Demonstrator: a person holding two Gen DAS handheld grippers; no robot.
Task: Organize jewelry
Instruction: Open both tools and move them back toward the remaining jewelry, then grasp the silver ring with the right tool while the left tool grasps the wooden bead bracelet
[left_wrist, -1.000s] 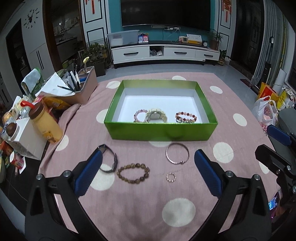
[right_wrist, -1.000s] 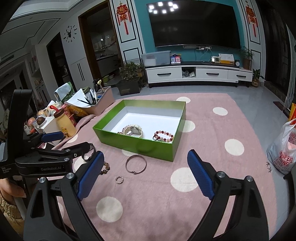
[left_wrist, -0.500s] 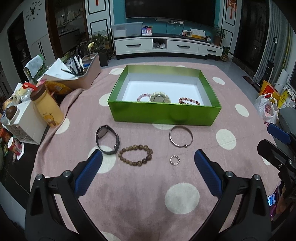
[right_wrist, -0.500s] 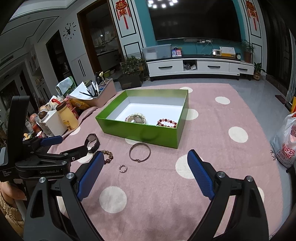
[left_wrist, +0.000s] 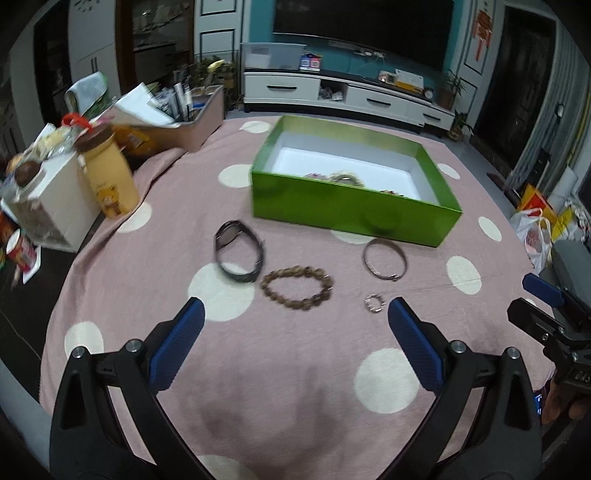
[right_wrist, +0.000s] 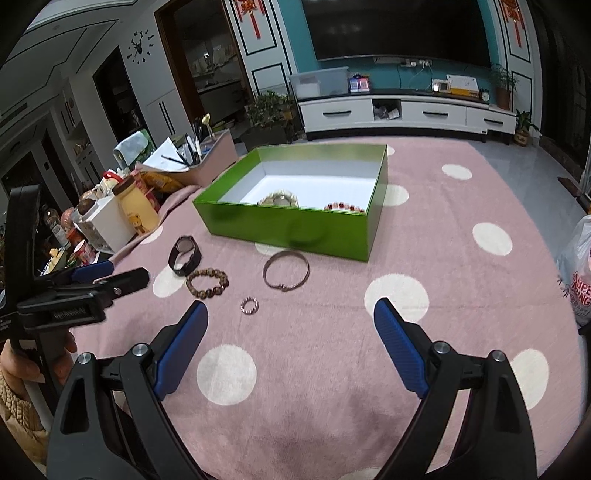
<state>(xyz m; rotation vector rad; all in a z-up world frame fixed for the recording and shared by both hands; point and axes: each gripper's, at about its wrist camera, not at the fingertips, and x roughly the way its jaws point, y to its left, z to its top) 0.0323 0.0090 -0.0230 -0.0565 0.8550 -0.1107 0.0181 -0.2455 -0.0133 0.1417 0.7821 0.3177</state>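
Left wrist view is showing the left gripper (left_wrist: 293, 325) gaping wide over the pink dotted cloth (left_wrist: 288, 373), near the brown beaded bracelet (left_wrist: 297, 288) and black watch (left_wrist: 240, 256). The right gripper (right_wrist: 291, 323) is likewise spreading wide, holding nothing, with the open green box (right_wrist: 295, 229) sitting farther away.

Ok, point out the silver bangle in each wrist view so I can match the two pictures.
Left wrist: the silver bangle lies right of centre on the pink cloth, just in front of the green box.
Right wrist: the silver bangle lies near the centre, left of the middle.
Shared landmark: the green box directly behind it.
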